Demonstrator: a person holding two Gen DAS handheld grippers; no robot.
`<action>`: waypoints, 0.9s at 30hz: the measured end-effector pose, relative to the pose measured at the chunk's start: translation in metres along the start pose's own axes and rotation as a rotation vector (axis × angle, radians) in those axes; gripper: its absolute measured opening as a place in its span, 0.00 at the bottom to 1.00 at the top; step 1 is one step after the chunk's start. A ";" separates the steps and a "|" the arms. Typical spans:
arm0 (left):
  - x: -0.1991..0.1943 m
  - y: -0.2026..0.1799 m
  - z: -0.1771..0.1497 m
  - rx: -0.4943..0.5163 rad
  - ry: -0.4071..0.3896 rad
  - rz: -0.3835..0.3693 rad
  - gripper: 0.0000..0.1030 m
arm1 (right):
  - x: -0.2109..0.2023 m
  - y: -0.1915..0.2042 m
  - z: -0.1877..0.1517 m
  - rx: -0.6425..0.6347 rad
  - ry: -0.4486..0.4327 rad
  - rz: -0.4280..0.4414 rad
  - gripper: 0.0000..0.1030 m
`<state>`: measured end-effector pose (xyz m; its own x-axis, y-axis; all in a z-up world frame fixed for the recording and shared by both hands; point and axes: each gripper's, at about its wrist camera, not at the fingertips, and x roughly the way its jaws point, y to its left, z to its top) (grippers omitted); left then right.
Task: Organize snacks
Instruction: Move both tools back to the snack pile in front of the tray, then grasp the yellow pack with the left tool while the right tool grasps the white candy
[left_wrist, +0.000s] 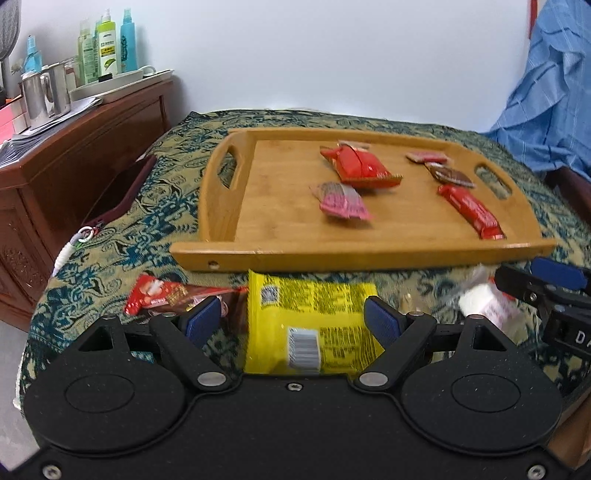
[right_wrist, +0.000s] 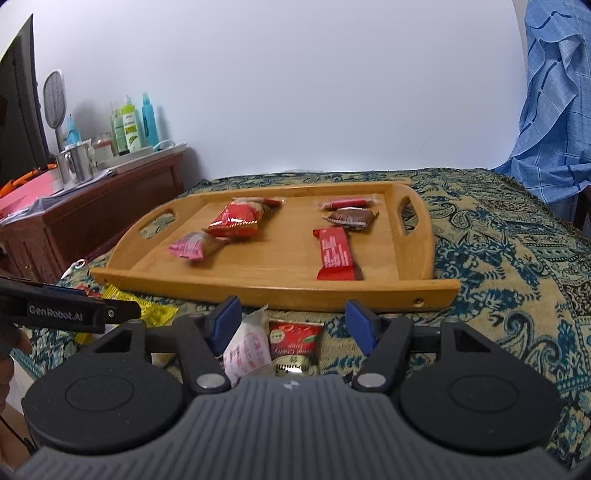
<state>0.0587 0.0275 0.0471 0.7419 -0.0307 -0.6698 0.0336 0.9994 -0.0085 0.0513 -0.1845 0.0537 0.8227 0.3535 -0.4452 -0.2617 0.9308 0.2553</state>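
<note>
A wooden tray (left_wrist: 284, 206) (right_wrist: 258, 284) on the patterned cloth holds several snacks: a red packet (left_wrist: 360, 166) (right_wrist: 234, 221), a pink packet (left_wrist: 341, 201) (right_wrist: 192, 245), a red bar (left_wrist: 471, 214) (right_wrist: 334, 254), a brown packet (left_wrist: 450, 176) (right_wrist: 351, 218). My left gripper (left_wrist: 293, 319) is open above a yellow packet (left_wrist: 310, 321), in front of the tray. My right gripper (right_wrist: 291, 321) is open over a white packet (right_wrist: 247, 350) and a red sachet (right_wrist: 293, 341). A red wrapper (left_wrist: 155, 293) lies left of the yellow packet.
A wooden cabinet (left_wrist: 74, 158) (right_wrist: 92, 210) at the left carries bottles, steel cups and papers. Blue cloth (left_wrist: 546, 92) (right_wrist: 554, 103) hangs at the right. The right gripper shows in the left wrist view (left_wrist: 546, 291); the left one shows in the right wrist view (right_wrist: 70, 310).
</note>
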 end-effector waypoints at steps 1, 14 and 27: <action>0.001 -0.001 -0.002 0.003 0.005 -0.001 0.81 | 0.001 0.001 -0.001 -0.005 0.003 -0.003 0.69; 0.005 -0.016 -0.018 0.039 0.004 -0.018 0.81 | 0.006 0.017 -0.017 -0.049 0.043 0.013 0.63; -0.001 -0.025 -0.022 0.074 -0.034 -0.041 0.48 | 0.008 0.025 -0.022 -0.113 0.026 -0.002 0.54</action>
<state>0.0423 0.0025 0.0314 0.7610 -0.0731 -0.6446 0.1125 0.9934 0.0202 0.0399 -0.1563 0.0374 0.8103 0.3528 -0.4678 -0.3166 0.9355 0.1572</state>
